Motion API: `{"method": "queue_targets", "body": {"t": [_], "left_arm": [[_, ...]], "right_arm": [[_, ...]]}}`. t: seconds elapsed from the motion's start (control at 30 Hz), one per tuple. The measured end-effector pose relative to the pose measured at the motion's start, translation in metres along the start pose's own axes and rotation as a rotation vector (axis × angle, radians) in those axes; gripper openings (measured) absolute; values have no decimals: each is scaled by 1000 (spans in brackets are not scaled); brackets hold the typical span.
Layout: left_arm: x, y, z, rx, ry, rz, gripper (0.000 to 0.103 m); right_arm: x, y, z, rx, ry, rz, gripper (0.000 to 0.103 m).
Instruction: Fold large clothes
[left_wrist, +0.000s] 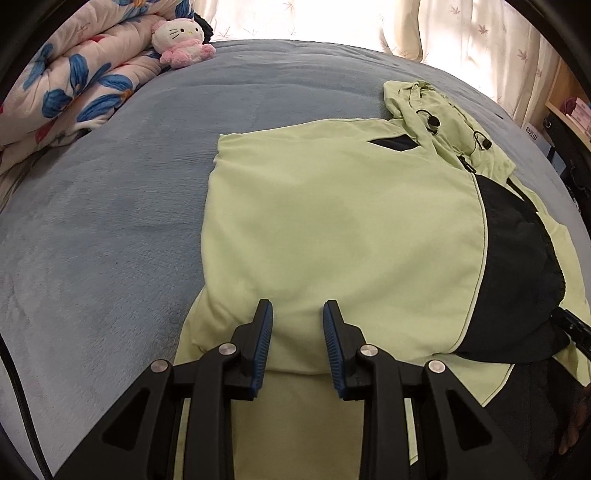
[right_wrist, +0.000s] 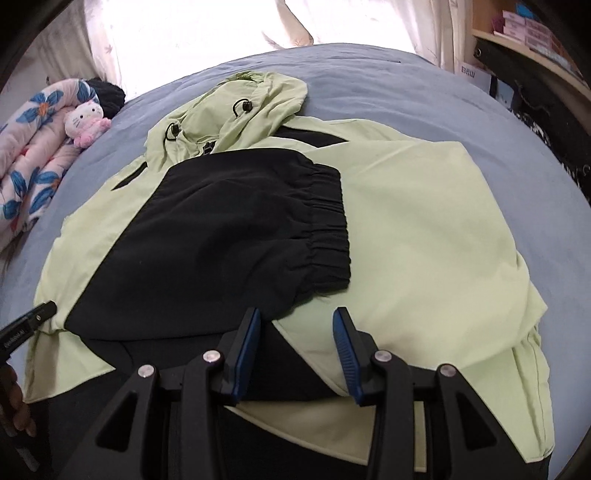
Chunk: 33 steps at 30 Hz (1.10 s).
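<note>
A pale green hooded jacket (left_wrist: 332, 229) with black panels lies on the blue bed (left_wrist: 110, 206), its hood (left_wrist: 447, 122) at the far end. A black sleeve with an elastic cuff (right_wrist: 325, 218) is folded across its middle. My left gripper (left_wrist: 297, 314) is open and empty, over the jacket's near left part. My right gripper (right_wrist: 297, 317) is open and empty, over the near edge of the black sleeve (right_wrist: 207, 240). The left gripper's tip (right_wrist: 42, 310) shows at the left of the right wrist view, and the jacket (right_wrist: 424, 229) fills that view.
A rolled floral quilt (left_wrist: 74, 85) and a Hello Kitty plush (left_wrist: 181, 38) lie at the bed's far left. Curtains (left_wrist: 369, 22) hang behind the bed. A shelf with boxes (right_wrist: 532, 33) stands at the right. The bed cover is bare left of the jacket.
</note>
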<state>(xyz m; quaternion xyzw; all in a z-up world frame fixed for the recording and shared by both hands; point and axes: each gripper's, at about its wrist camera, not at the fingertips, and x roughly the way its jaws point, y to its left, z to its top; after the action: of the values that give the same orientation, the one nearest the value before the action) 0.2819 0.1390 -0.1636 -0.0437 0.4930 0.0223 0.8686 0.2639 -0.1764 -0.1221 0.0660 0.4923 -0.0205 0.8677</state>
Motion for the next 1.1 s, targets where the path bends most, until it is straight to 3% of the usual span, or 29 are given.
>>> {"method": "queue_targets", "body": {"t": [0.2, 0.27, 0.33, 0.37, 0.67, 0.83, 1.1], "left_arm": [[-8, -2, 3, 13, 30, 22, 28], [-14, -2, 4, 18, 35, 35, 33], [-21, -4, 4, 29, 39, 46, 48], [-25, -4, 5, 38, 39, 51, 51], [-91, -20, 25, 194, 2, 111, 52], [-133, -28, 51, 236, -26, 113, 62], [-185, -46, 120, 316, -118, 108, 70]], "right_arm": [[-15, -1, 0, 1, -6, 16, 41], [-22, -3, 1, 0, -10, 23, 41], [-29, -4, 2, -2, -12, 28, 41], [-34, -5, 3, -3, -9, 30, 41], [-96, -14, 22, -29, -59, 37, 44], [-146, -10, 49, -89, -122, 2, 55], [-192, -10, 128, -116, -173, -7, 55]]}}
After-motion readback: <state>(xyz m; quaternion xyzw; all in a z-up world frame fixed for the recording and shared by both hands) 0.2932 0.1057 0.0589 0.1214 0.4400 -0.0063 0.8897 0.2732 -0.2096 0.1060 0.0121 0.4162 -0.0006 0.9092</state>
